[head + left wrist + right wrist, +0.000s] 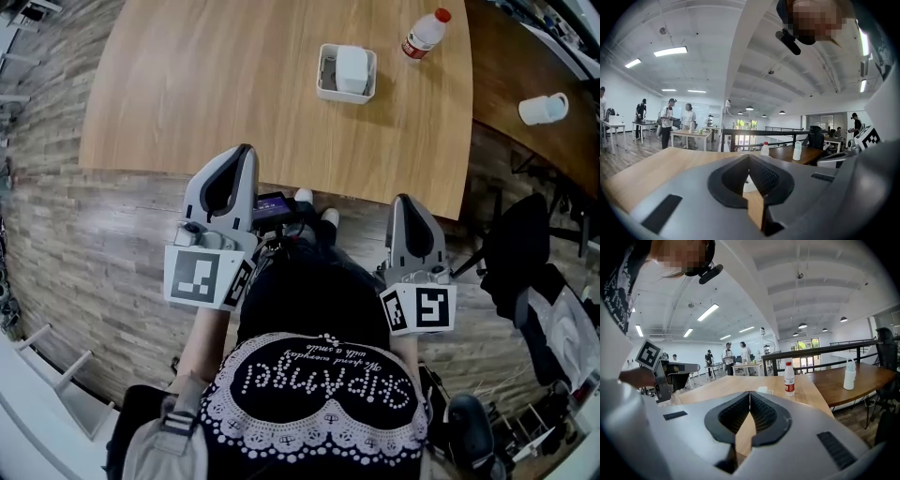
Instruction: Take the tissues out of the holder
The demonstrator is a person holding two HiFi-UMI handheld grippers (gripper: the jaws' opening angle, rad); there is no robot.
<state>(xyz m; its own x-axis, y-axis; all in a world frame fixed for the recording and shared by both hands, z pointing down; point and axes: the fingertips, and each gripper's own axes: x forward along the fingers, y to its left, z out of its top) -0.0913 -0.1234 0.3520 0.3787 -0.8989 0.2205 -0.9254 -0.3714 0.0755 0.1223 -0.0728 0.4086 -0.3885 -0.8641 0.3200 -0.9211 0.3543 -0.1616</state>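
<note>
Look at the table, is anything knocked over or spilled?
Nothing stands out. The tissue holder sits flat with the tissues inside, the bottle stands upright with its red cap on, and the wooden table shows no spill.

Black top (319, 314), white beaded lettering; grey left gripper (246, 150) and right gripper (403, 200) bear marker cubes (208, 278).
</note>
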